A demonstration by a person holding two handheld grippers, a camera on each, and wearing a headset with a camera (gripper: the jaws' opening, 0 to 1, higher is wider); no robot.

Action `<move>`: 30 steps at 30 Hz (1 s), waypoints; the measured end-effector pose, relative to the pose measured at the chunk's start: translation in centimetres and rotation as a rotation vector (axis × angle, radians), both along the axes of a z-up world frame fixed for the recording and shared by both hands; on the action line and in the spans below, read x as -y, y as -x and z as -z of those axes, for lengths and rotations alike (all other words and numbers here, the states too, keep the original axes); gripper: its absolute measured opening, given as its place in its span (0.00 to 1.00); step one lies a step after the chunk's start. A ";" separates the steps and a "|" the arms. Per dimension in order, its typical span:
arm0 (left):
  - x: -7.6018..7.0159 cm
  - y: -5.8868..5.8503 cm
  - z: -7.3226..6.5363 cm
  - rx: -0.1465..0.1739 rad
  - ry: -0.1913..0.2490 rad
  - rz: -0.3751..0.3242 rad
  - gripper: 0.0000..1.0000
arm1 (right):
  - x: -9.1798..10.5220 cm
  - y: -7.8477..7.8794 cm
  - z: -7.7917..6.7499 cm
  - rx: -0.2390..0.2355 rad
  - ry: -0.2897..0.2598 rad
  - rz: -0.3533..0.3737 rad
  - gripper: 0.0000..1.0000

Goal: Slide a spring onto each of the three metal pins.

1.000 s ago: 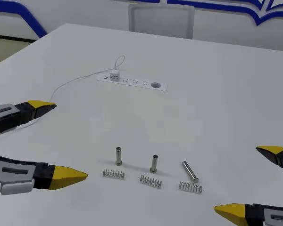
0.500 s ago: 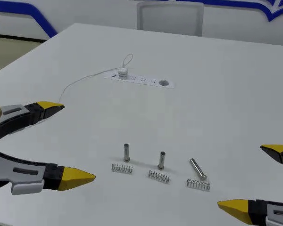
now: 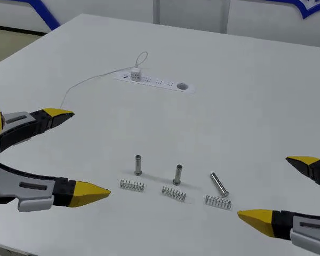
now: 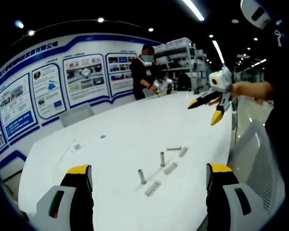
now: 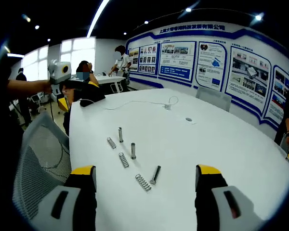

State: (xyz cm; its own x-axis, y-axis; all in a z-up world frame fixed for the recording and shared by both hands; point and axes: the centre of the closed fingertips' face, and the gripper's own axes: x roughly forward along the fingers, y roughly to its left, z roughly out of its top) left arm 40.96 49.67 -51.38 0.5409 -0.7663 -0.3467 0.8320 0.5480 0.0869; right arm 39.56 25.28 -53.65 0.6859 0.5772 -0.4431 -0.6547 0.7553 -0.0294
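While left gripper, right gripper jaws gape empty, pins, springs lie between.

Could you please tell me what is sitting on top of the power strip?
A small white plug stands near one end of the power strip, its thin white cable trailing away. The socket beneath it is covered.

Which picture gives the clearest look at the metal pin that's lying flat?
The head view: the lying pin is sharp, undistorted. The right gripper view shows it near but warped; the left gripper view, small.
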 end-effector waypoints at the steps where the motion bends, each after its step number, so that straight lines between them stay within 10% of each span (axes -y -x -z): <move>1: 0.1 0.0 0.3 -0.006 0.001 -0.001 1.00 | 0.2 -0.1 0.1 -0.001 0.004 0.007 0.85; 7: 0.2 -0.1 1.6 -0.016 0.024 -0.027 1.00 | 0.1 -0.1 1.3 -0.019 0.042 0.014 0.83; 10: 0.7 0.1 1.7 -0.048 0.126 -0.049 1.00 | -0.4 -0.9 1.4 0.002 0.023 0.036 0.83; 30: 0.1 0.1 5.5 -0.084 0.117 -0.120 0.99 | -1.7 -2.9 5.0 -0.057 0.092 -0.011 0.74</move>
State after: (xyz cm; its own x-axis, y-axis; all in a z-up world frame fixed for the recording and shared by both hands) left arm 40.90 49.54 -56.87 0.6039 -0.7357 -0.3066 0.7615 0.6462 -0.0508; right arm 42.50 27.00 -58.60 0.6518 0.5397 -0.5328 -0.6656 0.7439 -0.0608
